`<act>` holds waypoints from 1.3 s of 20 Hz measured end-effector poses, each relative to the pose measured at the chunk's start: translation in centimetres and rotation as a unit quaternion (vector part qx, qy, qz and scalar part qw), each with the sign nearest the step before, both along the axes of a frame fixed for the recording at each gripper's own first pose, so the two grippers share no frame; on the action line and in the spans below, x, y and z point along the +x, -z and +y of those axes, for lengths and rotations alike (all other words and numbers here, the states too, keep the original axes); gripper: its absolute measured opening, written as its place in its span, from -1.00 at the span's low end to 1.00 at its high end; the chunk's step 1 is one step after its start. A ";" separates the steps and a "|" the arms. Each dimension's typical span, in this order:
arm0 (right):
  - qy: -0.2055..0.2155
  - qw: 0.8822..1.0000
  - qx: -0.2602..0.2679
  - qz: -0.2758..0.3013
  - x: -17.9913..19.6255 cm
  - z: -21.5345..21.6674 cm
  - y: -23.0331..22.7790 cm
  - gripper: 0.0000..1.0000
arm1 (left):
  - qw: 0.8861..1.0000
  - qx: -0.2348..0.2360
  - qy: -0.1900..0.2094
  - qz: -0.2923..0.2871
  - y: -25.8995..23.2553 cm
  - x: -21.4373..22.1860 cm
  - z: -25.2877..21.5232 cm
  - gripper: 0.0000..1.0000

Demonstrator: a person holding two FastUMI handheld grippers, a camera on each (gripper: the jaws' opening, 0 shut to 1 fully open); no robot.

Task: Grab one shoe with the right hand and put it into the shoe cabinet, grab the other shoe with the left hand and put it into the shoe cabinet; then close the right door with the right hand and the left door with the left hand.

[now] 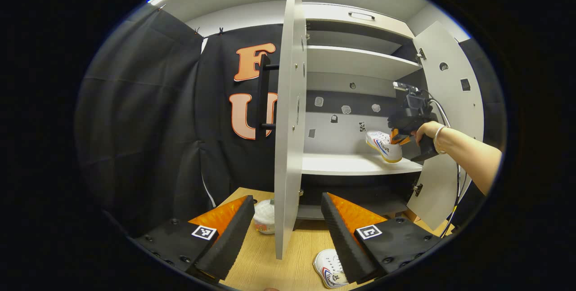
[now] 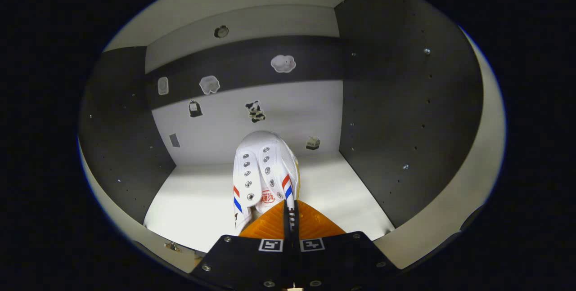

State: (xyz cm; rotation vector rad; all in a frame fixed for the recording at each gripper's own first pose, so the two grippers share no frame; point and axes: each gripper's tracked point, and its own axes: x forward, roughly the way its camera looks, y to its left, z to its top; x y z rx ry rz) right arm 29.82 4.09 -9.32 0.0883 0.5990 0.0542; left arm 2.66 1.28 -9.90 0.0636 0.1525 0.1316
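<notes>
Right tool [image 2: 290, 219] clenched on heel of first shoe [image 2: 265, 169], toe pointing at cabinet back wall, shoe over middle shelf [image 2: 189, 205]. Left tool [image 1: 283, 232] released, jaws wide. Second shoe [image 1: 327, 267] on counter [image 1: 270, 264] below cabinet, just beside left tool's right finger.

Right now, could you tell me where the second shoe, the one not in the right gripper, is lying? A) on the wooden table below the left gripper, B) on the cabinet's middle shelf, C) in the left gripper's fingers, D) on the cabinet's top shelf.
A: the second shoe lies on the wooden table, by the open left gripper.
</notes>
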 end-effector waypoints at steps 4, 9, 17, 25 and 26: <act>-0.006 1.000 -0.005 0.027 1.1 0.5 2.5 -1.00 | 1.000 0.002 -0.010 0.006 0.4 0.0 0.4 0.94; -0.016 1.000 -0.007 -0.020 0.2 0.3 0.1 -0.53 | 1.000 -0.008 -0.014 0.019 1.3 0.0 0.1 0.94; -0.072 0.989 -0.001 -0.128 -12.5 0.6 -6.5 0.85 | 0.997 -0.042 0.006 0.061 5.0 0.0 -1.8 0.94; -0.095 0.979 -0.003 -0.183 -24.3 -1.1 -8.0 0.85 | 0.984 -0.057 0.035 0.162 15.1 -1.3 -4.8 0.94; -0.096 0.978 -0.004 -0.186 -25.1 -1.4 -7.8 0.85 | 0.981 -0.059 0.038 0.180 16.9 -1.3 -5.2 0.95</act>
